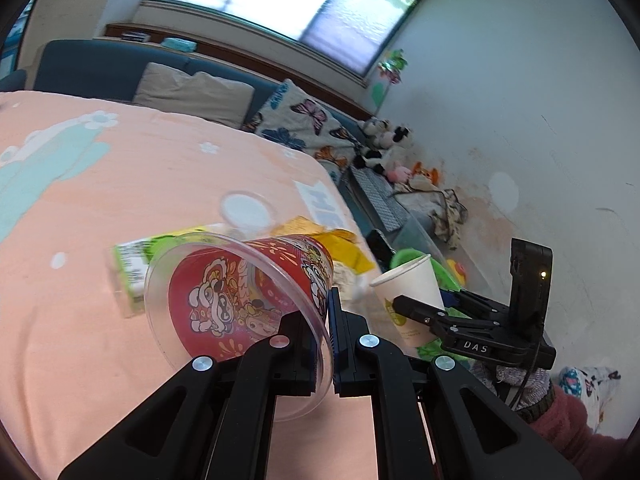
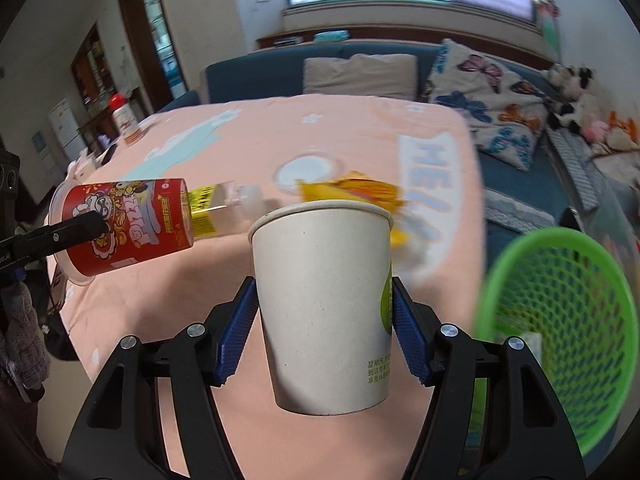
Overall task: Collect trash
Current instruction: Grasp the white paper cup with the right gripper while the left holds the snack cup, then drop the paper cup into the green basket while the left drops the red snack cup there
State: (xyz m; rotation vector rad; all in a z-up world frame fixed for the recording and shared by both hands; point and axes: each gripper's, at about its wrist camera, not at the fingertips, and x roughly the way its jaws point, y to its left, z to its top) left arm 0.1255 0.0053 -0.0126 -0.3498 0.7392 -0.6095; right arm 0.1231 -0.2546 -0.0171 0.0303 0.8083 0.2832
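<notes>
Trash, two light crushable items lifted over the desk (image 2: 340, 128): paper cup (image 2: 324, 304), centre frame, right tongs (image 2: 324, 330) clamped mid-wall; red snack canister (image 1: 244, 296), left tongs (image 1: 320, 332) pinched together on its clear rim.

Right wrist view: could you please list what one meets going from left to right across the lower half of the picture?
Left gripper → red snack cup → clear bottle → paper cup in the right gripper → green basket.
</notes>
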